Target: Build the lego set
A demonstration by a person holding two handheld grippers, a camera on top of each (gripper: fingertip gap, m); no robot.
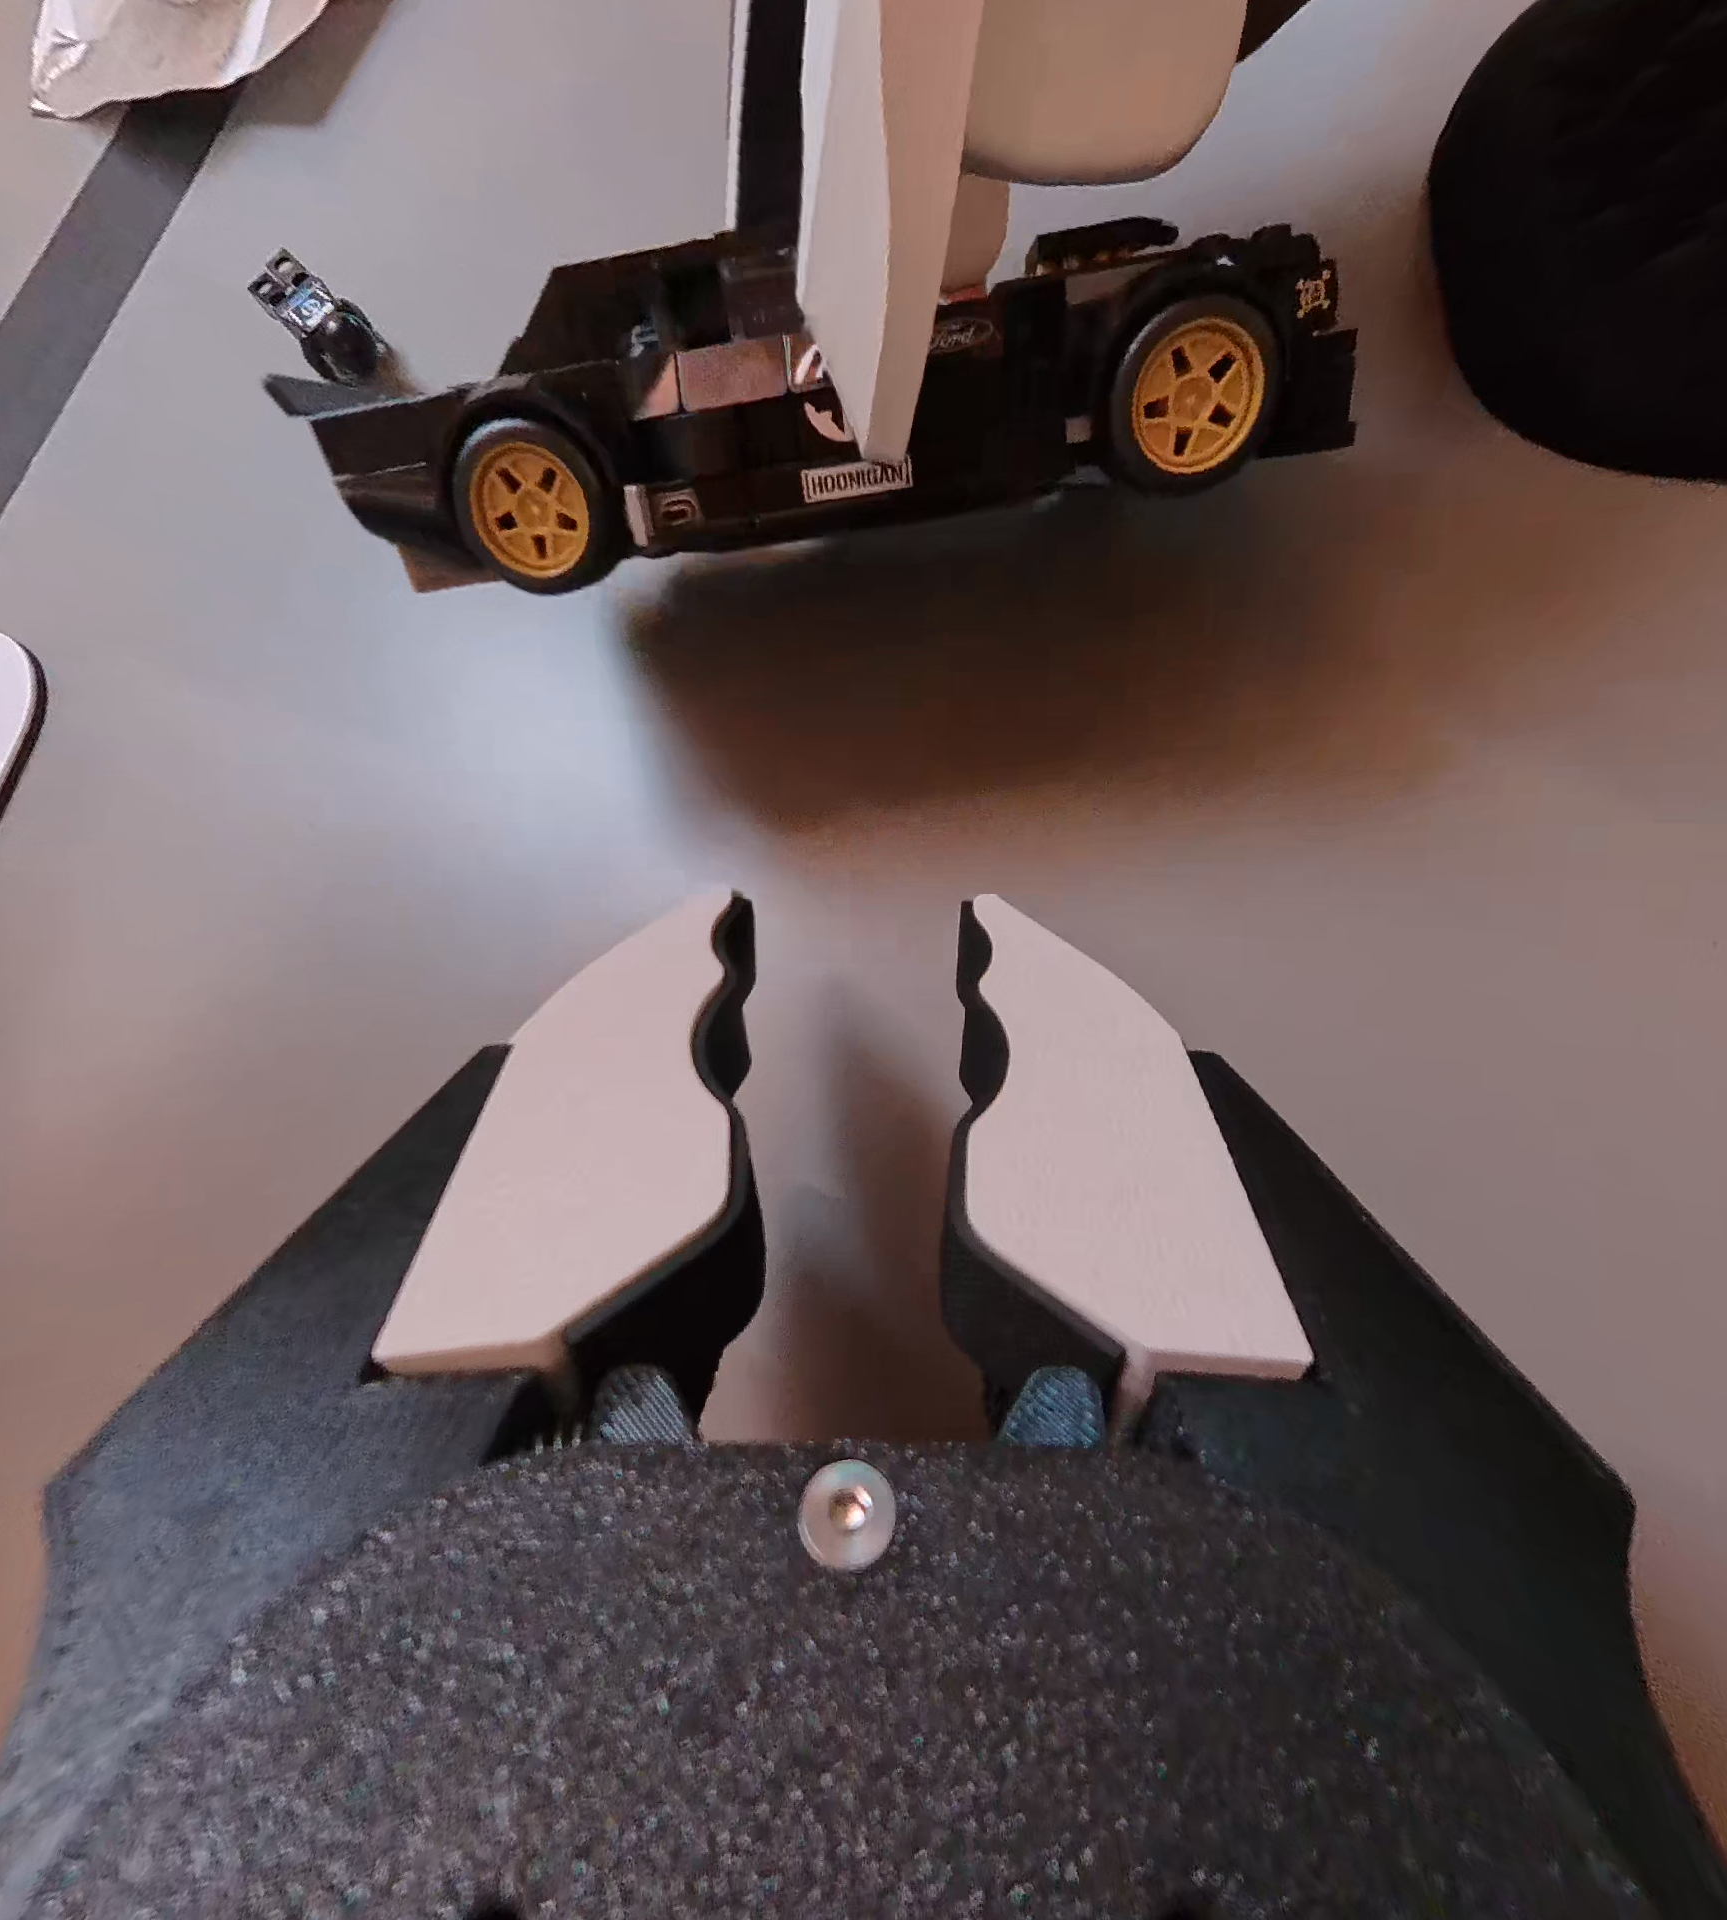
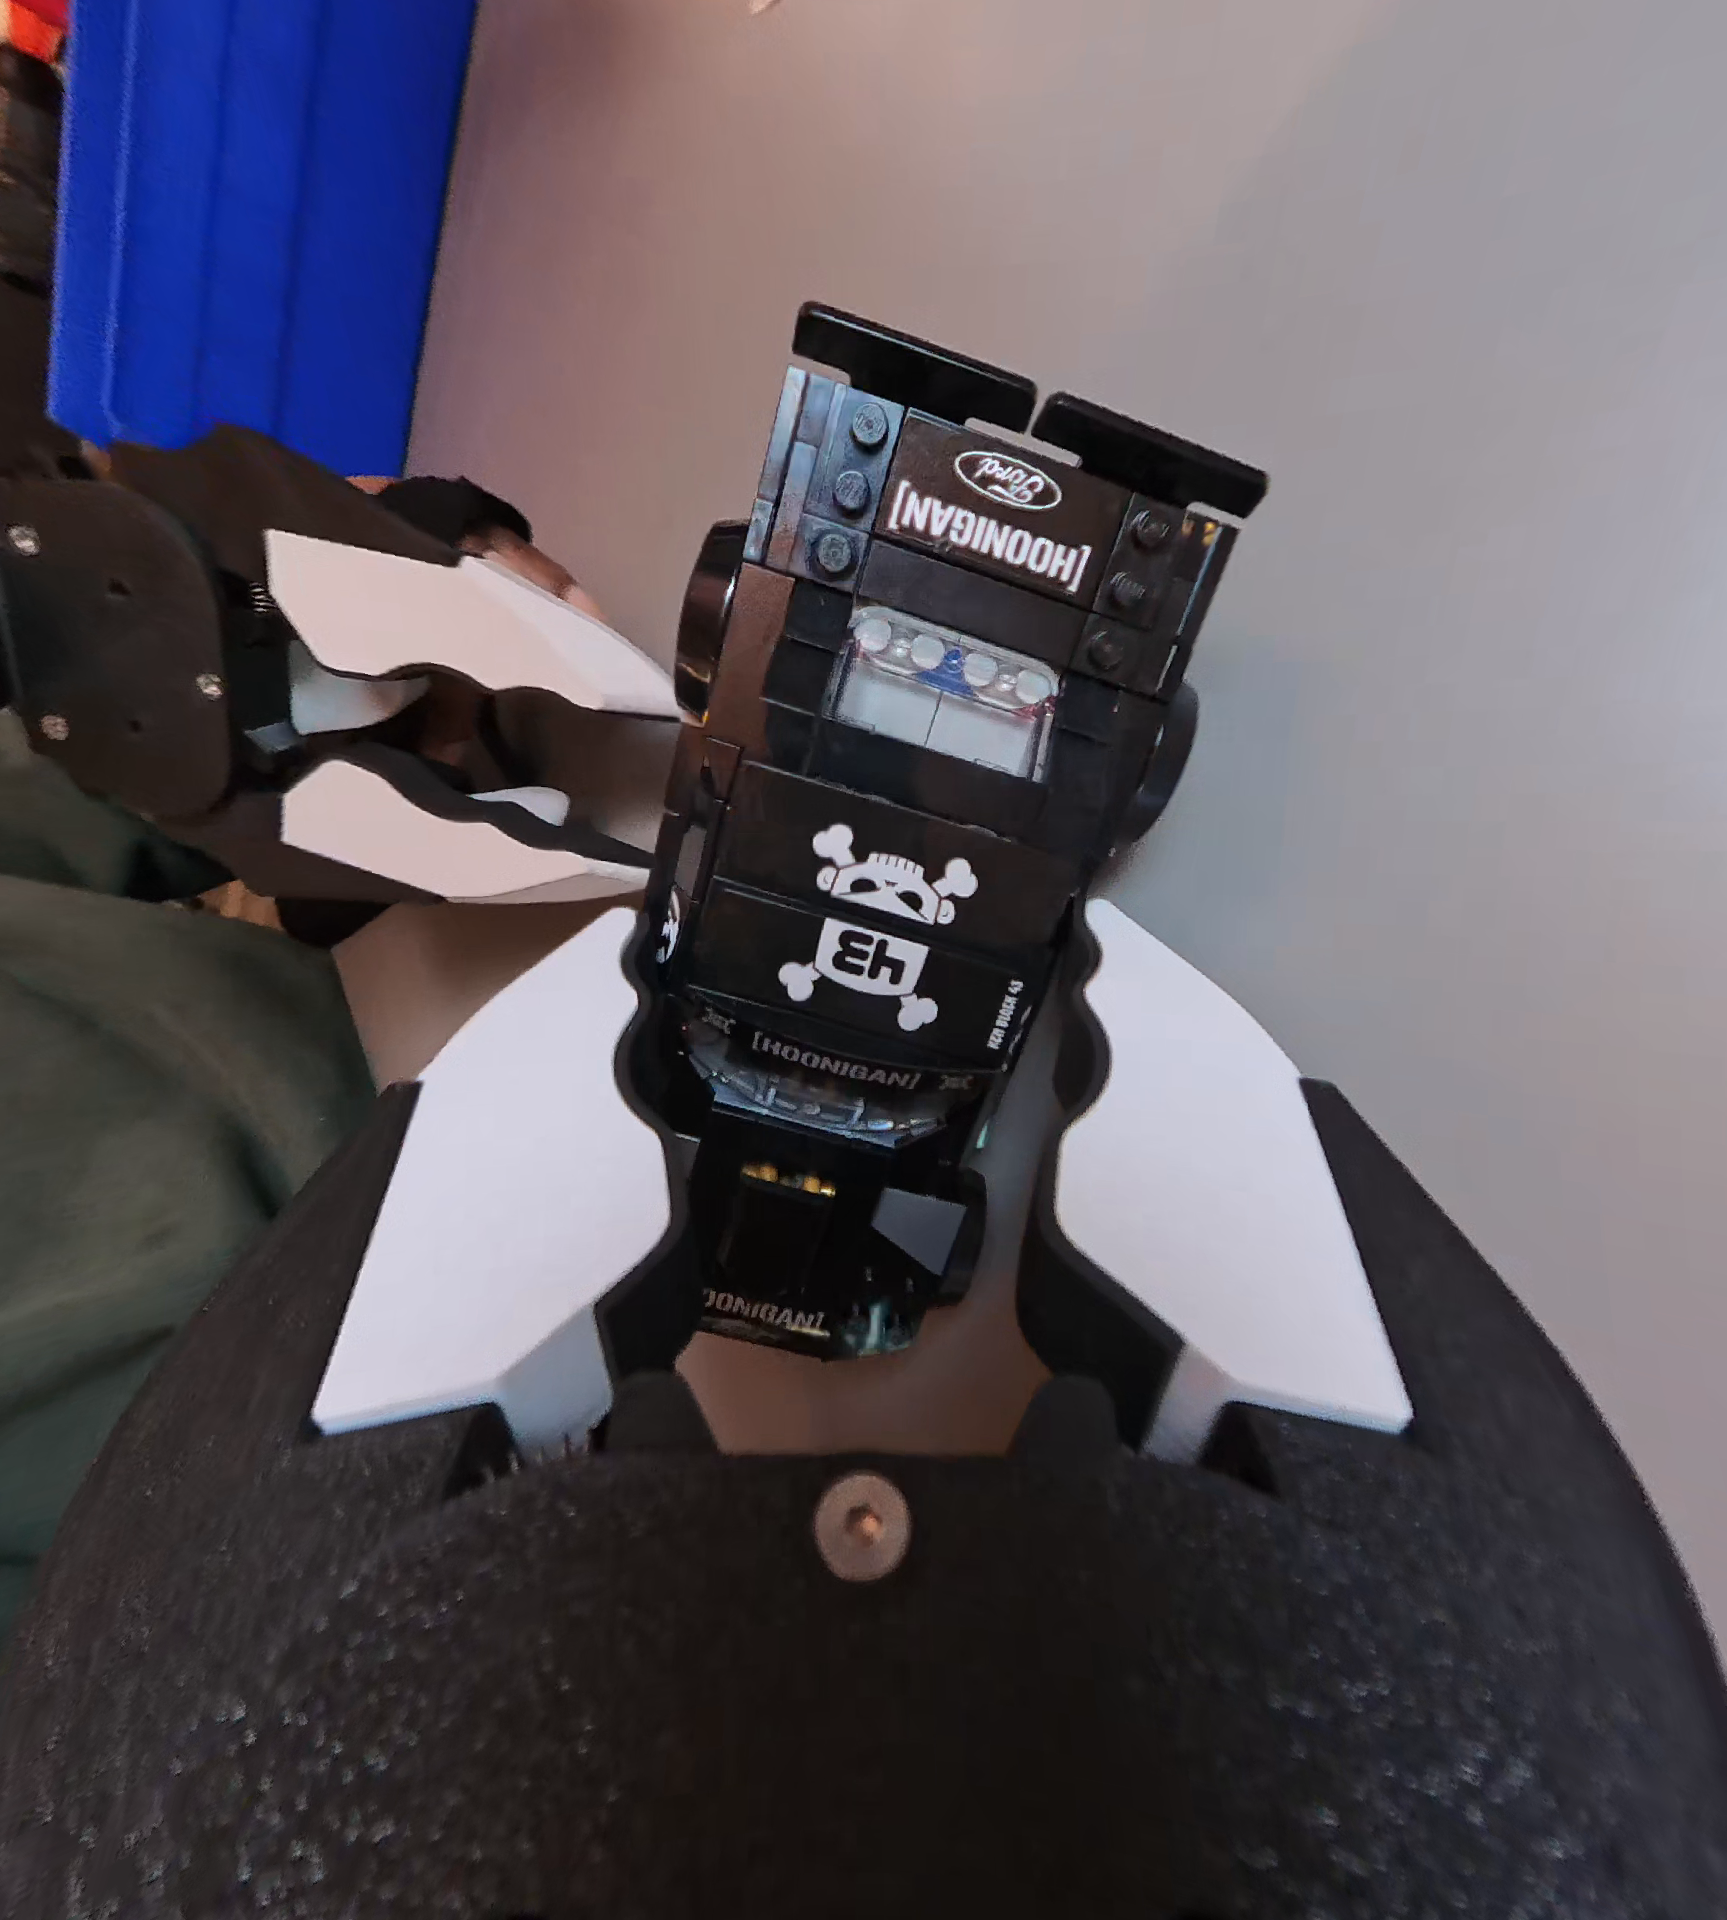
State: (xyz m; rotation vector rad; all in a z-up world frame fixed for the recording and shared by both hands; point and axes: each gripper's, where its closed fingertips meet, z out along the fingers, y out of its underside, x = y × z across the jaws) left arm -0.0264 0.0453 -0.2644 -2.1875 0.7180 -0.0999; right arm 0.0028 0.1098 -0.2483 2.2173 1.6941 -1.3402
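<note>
Lego car (image 1: 734,436), black with gold wheels, clamped mid-body in right gripper (image 2: 854,966), apparently lifted off grey table (image 1: 1254,831); left gripper (image 1: 854,914) parted, empty.

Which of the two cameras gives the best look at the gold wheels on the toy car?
The left wrist view: it sees the car side-on, showing both gold wheels fully. The right wrist view looks along the car's roof, held in the right gripper, so only dark tyre edges show.
</note>
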